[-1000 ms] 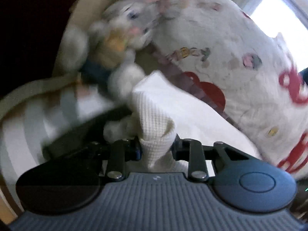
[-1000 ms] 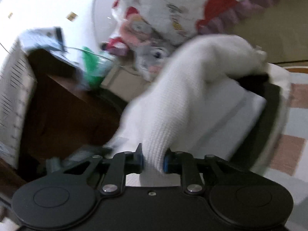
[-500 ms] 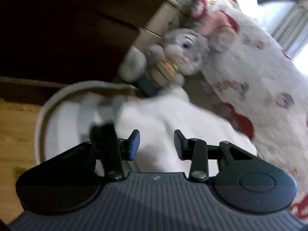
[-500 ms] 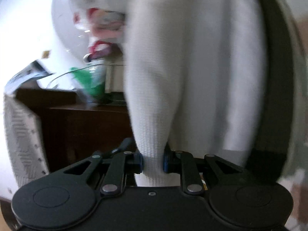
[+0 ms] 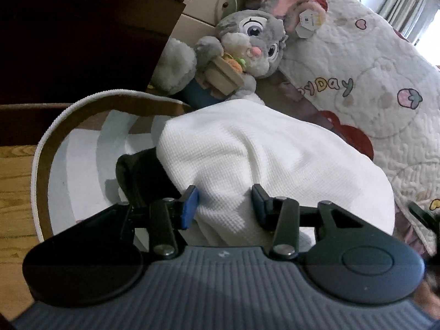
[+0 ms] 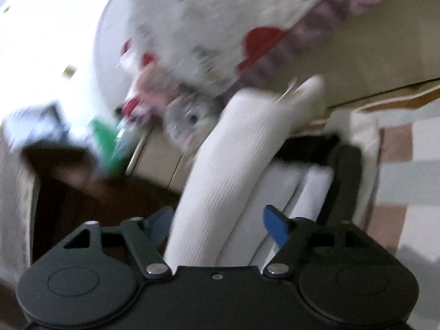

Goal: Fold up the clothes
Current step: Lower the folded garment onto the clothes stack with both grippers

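A white waffle-knit garment (image 5: 247, 159) lies bunched on a striped rug (image 5: 79, 159), with a black piece (image 5: 140, 173) showing under its left side. My left gripper (image 5: 224, 206) is open, its jaws apart over the garment's near edge. In the blurred right wrist view the same white garment (image 6: 228, 170) runs as a thick fold between the jaws of my right gripper (image 6: 217, 222), which is open. Folded white layers and a black band (image 6: 343, 176) lie to its right.
A grey plush rabbit (image 5: 247, 44) leans against a quilted printed bedcover (image 5: 357, 77) behind the garment. Dark wooden furniture (image 5: 82, 27) stands at the left, wood floor (image 5: 13, 192) beyond the rug. A green object (image 6: 107, 143) sits by the dark cabinet.
Both grippers have opened and let go of the white garment; the left released first, the right just now. The garment has dropped onto the rug in a heap.
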Available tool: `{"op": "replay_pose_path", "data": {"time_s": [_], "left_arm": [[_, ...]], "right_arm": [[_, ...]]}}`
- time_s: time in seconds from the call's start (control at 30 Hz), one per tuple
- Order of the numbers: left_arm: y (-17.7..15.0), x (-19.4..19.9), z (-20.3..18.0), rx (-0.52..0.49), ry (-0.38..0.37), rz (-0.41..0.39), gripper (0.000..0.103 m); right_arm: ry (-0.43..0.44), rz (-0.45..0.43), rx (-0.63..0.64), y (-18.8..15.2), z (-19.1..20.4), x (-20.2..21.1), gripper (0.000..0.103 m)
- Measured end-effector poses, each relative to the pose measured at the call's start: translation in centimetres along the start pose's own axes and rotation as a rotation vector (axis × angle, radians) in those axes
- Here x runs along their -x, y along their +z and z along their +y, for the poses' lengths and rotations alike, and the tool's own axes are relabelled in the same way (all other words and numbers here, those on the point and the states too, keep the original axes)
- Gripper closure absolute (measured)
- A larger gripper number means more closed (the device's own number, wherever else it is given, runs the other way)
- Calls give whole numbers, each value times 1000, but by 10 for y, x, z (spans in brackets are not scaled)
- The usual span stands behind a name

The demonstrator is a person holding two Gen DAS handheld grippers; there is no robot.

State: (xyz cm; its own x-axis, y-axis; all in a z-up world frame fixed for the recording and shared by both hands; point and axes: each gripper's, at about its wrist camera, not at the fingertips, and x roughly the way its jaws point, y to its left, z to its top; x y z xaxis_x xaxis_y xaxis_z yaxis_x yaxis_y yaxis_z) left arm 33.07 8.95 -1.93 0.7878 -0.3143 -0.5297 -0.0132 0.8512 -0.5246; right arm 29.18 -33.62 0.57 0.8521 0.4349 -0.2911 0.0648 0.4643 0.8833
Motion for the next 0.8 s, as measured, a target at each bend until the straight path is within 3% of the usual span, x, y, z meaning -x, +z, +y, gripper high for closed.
{"op": "replay_pose_path", "data": {"time_s": [0.1,0.2,0.27,0.3,0.33,0.4,0.5,0.6,0.63,0.73,0.8], "left_arm": [[1,-1,3,10,-17,8,61],[2,-3,4,10,-18,16,61],[4,-2,0,-4,-1,17,63],[4,0,-4,-20,12,9,63],[4,1,-8,-39,20,-1,66],[4,4,-16,-74,31,-19,66],[3,1,-26,-104,43,-25,66],[2,-1,-24,-66,28,-7,62],[3,0,-22,-51,26,3,60],[8,11,-27,-72,73,12,56],[11,25,-37,-114,121,-1,50]], "right_arm": [[-28,-14,-84,25,-27,-29,18],[55,3,-178,34,-47,-53,15],[122,-10,-152,36,-38,-60,57],[133,-39,-60,34,-25,-56,71],[130,-81,50,30,-11,-48,75],[105,-170,240,19,12,-33,77],[-33,-241,370,6,11,-30,76],[-228,-228,412,-1,4,-41,54],[-274,-231,426,-3,7,-39,53],[-337,-250,531,-15,36,-18,49],[-318,-243,634,-27,56,-5,49]]}}
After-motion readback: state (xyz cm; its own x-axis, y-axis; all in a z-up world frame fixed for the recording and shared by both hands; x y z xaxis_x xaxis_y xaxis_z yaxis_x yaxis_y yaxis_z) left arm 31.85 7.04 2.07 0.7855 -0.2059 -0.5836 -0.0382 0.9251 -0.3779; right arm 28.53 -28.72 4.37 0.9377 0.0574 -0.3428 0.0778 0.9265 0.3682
